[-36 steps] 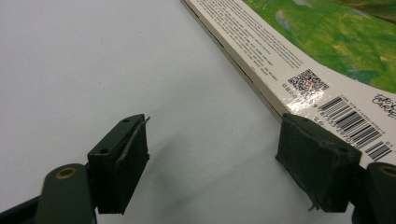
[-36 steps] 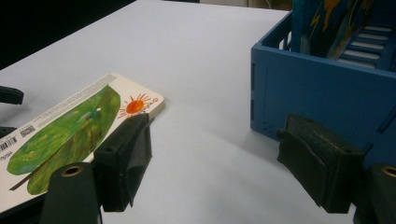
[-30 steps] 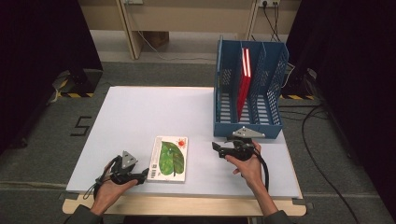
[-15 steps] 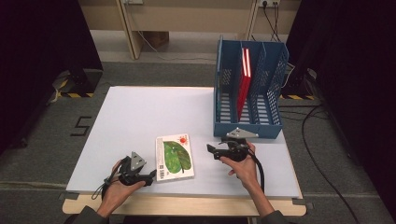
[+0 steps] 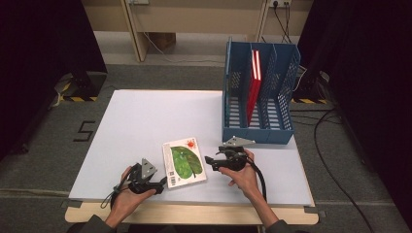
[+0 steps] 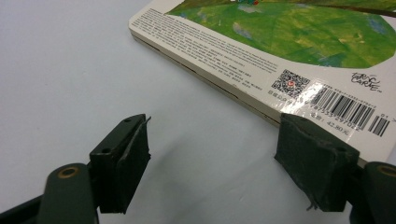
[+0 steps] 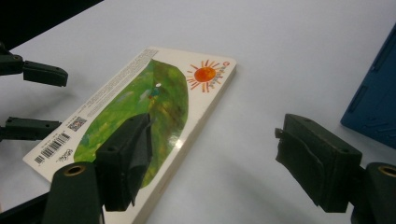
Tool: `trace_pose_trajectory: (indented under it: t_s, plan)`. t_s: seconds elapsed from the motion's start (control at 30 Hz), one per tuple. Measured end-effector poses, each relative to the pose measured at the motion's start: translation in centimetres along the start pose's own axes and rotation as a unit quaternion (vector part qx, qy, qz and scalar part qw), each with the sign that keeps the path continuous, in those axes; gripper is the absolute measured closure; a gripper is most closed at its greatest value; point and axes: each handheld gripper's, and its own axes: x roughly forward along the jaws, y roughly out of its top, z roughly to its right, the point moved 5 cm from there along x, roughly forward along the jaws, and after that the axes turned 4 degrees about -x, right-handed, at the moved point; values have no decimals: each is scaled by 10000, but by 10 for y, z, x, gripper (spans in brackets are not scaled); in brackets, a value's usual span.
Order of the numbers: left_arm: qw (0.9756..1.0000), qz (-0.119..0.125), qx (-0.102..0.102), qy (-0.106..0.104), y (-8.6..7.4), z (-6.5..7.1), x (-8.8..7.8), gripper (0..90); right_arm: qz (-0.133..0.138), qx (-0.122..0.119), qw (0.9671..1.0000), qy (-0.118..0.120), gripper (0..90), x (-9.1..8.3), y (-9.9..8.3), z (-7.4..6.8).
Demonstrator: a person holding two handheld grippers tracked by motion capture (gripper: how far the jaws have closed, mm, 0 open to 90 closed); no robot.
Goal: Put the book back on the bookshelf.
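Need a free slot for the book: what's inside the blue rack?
The rack holds a red book upright in the middle. The left slot looks empty; mesh walls partly hide the right one.

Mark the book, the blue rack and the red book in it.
book (image 5: 183, 162): high view, green leaf on its cover.
blue rack (image 5: 257, 135): high view, front wall.
red book (image 5: 252, 90): high view, its spine.

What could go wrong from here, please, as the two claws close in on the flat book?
The book lies flat on the table, so open claws may push it rather than grip it. The left claw, whose jaws have just been opening, sits at the barcode corner; the right claw overlaps the opposite edge. The rack stands close by.
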Motion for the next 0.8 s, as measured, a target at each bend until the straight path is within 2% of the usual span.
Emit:
trace_pose_trajectory:
  t_s: [0.03, 0.23, 0.37, 0.57, 0.8]
  plan:
    - [10000, -8, 68, 12, 1, 2, 1, 235, -37, -40, 10000, 41, 264, 2, 0, -2]
    - [10000, 9, 75, 58, 3, 4, 3, 210, -81, -56, 9999, 71, 264, 6, -1, -5]
    - [10000, 29, 70, 44, 5, 8, 5, 211, -154, 33, 9997, 206, 266, 12, -2, -9]
    - [9999, 65, 79, -2, 10, 15, 10, 201, -266, -8, 9994, 220, 269, 19, -4, -11]
    - [9999, 80, 67, 4, 13, 17, 13, 176, -387, 80, 9989, 238, 276, 27, -5, -12]
